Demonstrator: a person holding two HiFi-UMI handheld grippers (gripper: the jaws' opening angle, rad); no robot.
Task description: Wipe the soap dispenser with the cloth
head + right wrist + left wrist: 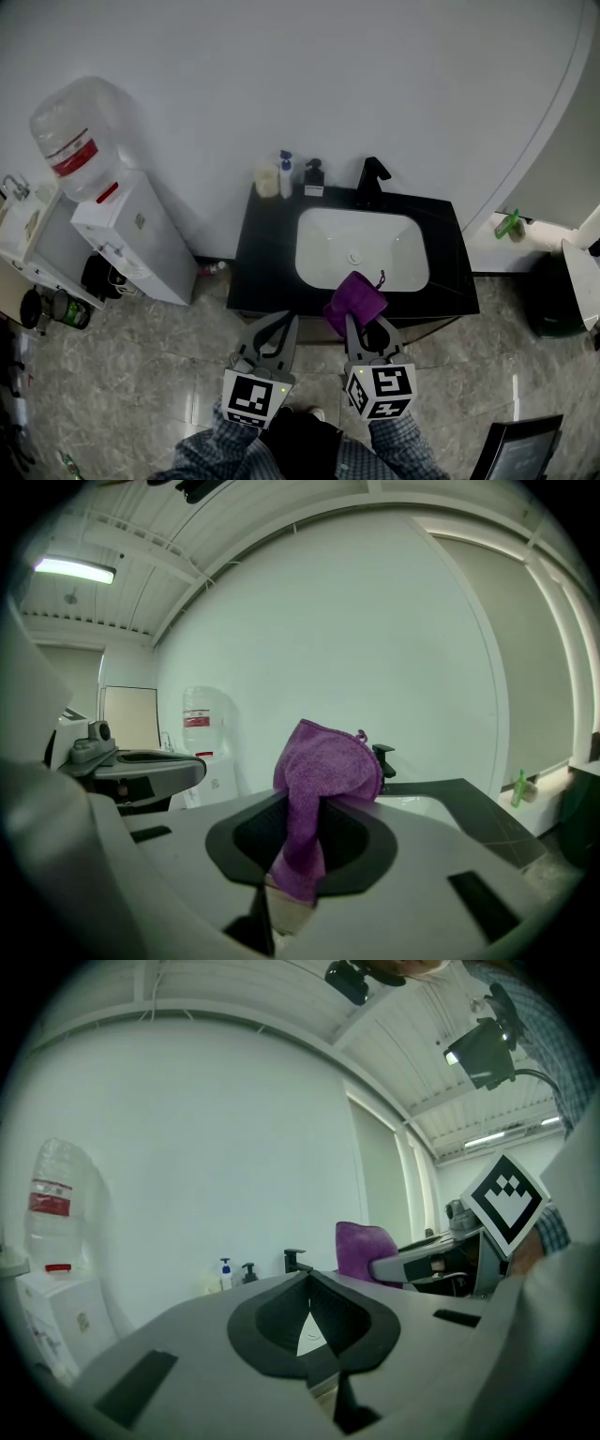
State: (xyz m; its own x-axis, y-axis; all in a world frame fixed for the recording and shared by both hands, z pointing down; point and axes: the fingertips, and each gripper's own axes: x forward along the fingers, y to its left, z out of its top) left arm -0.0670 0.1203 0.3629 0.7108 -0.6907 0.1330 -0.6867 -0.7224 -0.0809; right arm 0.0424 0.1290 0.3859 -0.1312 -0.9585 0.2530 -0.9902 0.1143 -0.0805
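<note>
1. The right gripper (360, 330) has its 2 jaws clamped on a purple terry cloth (354, 302). The right gripper view shows the cloth (319, 789) pinched between them, bunched and standing up past the tips.
2. The left gripper (281, 324) sits just beside the right one. Its 2 jaws meet at the tips with nothing between them, as the left gripper view shows.
3. The small dark pump-top soap dispenser (313, 176) stands upright at the back edge of the black countertop (266, 253), against the white wall.
4. The dispenser is well apart from the cloth, which is held above the front edge of the counter.
5. The white rounded sink basin (323, 253) lies between the cloth and the dispenser.
6. A black faucet (371, 178) stands behind the basin, to the right of the dispenser.
7. Left of the dispenser stand a white bottle with a blue pump top (286, 172) and a cream-coloured container (267, 181).
8. A white water cooler (131, 234) carrying a clear jug stands on the floor to the left of the counter.
</note>
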